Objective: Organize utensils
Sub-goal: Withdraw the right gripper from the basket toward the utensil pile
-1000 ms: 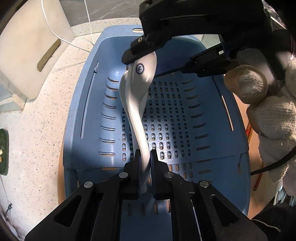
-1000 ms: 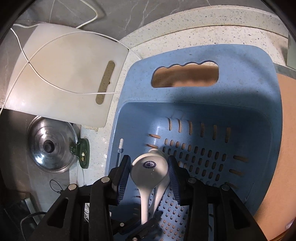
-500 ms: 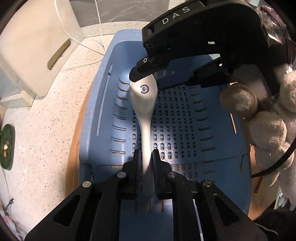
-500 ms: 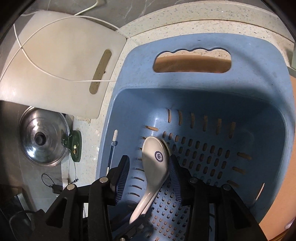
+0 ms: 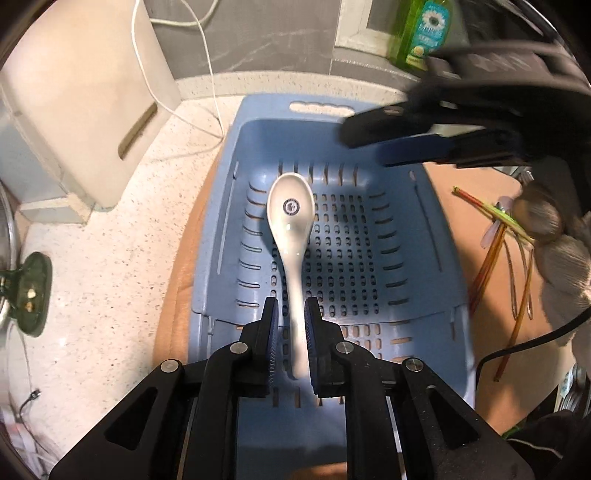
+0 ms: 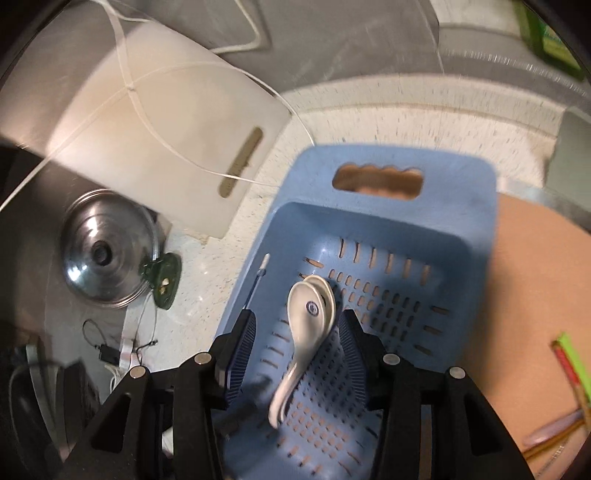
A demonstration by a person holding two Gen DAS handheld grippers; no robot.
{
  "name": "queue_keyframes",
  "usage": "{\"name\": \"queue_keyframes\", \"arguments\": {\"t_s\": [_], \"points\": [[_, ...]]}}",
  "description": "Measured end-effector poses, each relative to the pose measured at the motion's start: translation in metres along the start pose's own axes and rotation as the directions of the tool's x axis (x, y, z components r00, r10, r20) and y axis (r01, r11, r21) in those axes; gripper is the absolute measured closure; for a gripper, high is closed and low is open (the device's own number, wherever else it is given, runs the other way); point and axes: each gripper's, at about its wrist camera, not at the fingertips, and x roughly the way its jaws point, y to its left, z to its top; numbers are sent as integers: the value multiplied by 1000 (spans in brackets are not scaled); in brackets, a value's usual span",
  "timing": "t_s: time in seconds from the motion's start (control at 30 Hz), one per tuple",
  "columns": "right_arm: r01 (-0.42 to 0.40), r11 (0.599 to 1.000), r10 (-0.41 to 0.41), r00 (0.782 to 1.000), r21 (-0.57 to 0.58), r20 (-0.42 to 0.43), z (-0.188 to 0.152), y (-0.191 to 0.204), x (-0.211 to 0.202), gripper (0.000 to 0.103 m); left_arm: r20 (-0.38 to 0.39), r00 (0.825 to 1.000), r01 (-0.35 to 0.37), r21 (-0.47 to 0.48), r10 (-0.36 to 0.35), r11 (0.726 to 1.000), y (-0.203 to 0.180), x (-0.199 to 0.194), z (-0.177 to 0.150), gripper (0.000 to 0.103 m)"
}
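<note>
A white cutting board (image 6: 155, 122) leaned at the back of the speckled worktop (image 5: 110, 280), with a thin white cord (image 6: 147, 110) hanging across it. A shiny metal pot lid (image 6: 107, 247) sat near the worktop's left edge. A green soap bottle (image 5: 424, 29) stood at the back.

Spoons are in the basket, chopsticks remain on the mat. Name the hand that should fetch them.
Right, probably. The chopsticks lie right of the blue basket, beside the right gripper, whose jaws stand open and empty. The left gripper's jaws, just opening, flank the soup spoon's handle.
</note>
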Motion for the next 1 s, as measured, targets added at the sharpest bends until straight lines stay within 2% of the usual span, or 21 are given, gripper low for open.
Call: {"name": "queue_keyframes", "arguments": {"t_s": [0.07,0.3,0.33,0.37,0.43,0.53,0.63,0.83,1.0], "points": [[-4,1000,5,999,-25,41,-9,-4,-24,53,20,1000,-3,3,3,1000,-6,-11,-2,90],[56,996,-42,984,-74,170,-49,-39,-107,51,83,996,18,14,-19,1000,-30,-35,0,90],[74,994,-57,981,-85,185,-55,-45,-118,46,88,996,22,19,-24,1000,-36,-37,0,90],[99,990,-77,976,-96,206,-62,-52,-130,38,94,995,28,27,-30,999,-43,-39,-1,90],[147,983,-114,958,-109,265,-79,-67,-155,35,101,994,43,42,-47,998,-57,-35,2,90],[180,979,-144,943,-94,301,-101,-92,-183,34,106,991,76,74,-84,994,-81,-34,2,90],[195,980,-173,933,-38,314,-118,-119,-203,26,101,987,111,118,-124,987,-109,-34,2,90],[251,964,-265,917,82,300,-156,-168,-233,26,61,982,163,205,-179,965,-161,-21,5,90],[239,949,-288,922,204,260,-182,-204,-247,26,6,976,208,264,-218,942,-197,-6,6,90]]}}
